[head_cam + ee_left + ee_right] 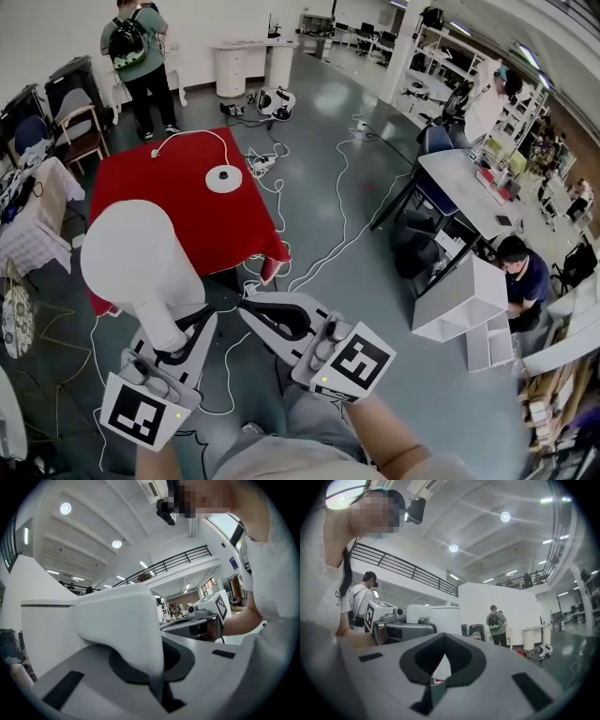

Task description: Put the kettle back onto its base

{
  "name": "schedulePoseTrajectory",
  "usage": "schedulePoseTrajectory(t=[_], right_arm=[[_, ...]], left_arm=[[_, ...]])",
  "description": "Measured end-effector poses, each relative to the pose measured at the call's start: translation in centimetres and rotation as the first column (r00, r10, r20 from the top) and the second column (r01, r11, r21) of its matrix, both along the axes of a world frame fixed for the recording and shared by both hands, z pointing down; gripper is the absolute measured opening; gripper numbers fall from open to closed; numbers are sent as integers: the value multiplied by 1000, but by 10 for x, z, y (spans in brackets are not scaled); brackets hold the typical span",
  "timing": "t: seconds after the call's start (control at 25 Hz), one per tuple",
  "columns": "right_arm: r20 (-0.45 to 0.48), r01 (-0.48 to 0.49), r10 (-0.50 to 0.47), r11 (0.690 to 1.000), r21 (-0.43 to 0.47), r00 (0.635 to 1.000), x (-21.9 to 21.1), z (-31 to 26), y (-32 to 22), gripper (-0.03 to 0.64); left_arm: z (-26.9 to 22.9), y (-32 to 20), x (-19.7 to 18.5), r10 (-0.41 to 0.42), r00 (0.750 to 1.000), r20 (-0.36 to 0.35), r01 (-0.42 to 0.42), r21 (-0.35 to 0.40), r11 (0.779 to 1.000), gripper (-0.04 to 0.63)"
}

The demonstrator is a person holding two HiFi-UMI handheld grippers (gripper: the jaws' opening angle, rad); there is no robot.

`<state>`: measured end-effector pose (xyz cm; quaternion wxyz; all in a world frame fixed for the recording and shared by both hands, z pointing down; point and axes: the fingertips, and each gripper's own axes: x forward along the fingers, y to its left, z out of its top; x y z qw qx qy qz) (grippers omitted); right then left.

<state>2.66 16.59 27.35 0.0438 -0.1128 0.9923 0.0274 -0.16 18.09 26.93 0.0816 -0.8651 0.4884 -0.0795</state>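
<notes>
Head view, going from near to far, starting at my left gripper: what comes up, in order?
The left gripper → kettle → base on the red table → person with a backpack.

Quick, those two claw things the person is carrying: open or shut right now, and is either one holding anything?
The left gripper: closed on the handle of the white kettle.
The right gripper: closed, holding nothing.

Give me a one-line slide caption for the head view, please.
Left gripper holds the white kettle by its handle, short of the round base on the red table; right gripper empty.
</notes>
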Motion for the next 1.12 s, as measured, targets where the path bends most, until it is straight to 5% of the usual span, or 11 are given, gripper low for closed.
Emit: schedulePoseTrajectory(t=[0.72, 1.12], right_arm=[[-7, 141, -141, 988, 67, 990, 29, -10, -170, 6], [-29, 86, -85, 995, 41, 996, -36, 0, -242, 7]], left_arm=[[-9, -174, 19, -135, 988, -80, 142, 88, 986, 8], [17, -249, -31, -25, 998, -61, 26, 26, 999, 8]])
